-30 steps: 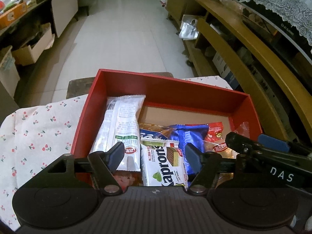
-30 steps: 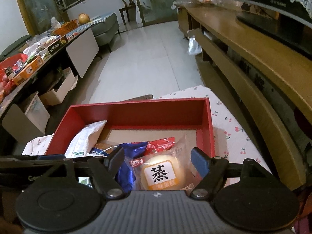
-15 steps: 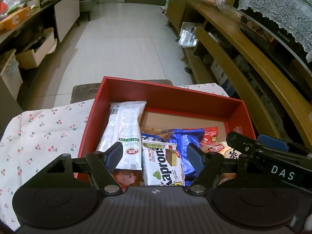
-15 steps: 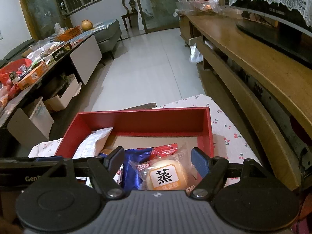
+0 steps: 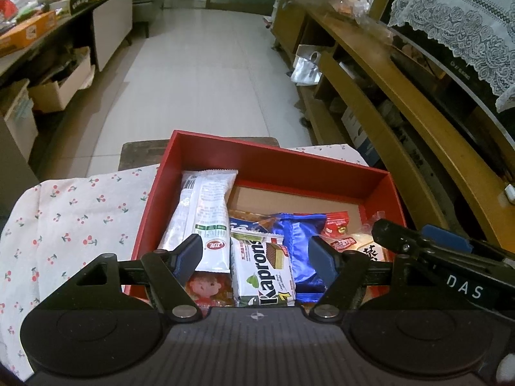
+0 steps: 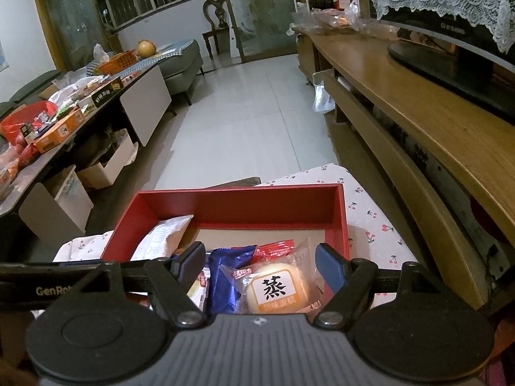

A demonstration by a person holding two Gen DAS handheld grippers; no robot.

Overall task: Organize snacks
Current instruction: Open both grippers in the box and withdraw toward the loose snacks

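- My left gripper (image 5: 256, 254) has its jaws apart with nothing pinched; they've just been opening a bit more. It hovers over the near end of the red box (image 5: 270, 162), with the Kaprons wafer pack (image 5: 262, 273) showing in the gap below, not touched as far as I can see.
- My right gripper (image 6: 260, 262) is spread wide too, and empty. The steamed bun pack (image 6: 276, 288) sits under the gap.
- The snacks are all in that box, crowded at the near end; bare brown cardboard floor at the far end.
- The box sits on a white cloth with small red cherries (image 5: 80, 212).
- Left side of the box: a long white crinkly wrapper (image 5: 202, 212) lying lengthwise. Middle: a glossy blue foil bag (image 5: 297, 241). A small red packet (image 5: 336, 225) sits behind the bun.
- The bun is round and pale in clear plastic, with an orange label bearing a black character.
- The box walls are smooth, matte red, straight-edged rectangle.
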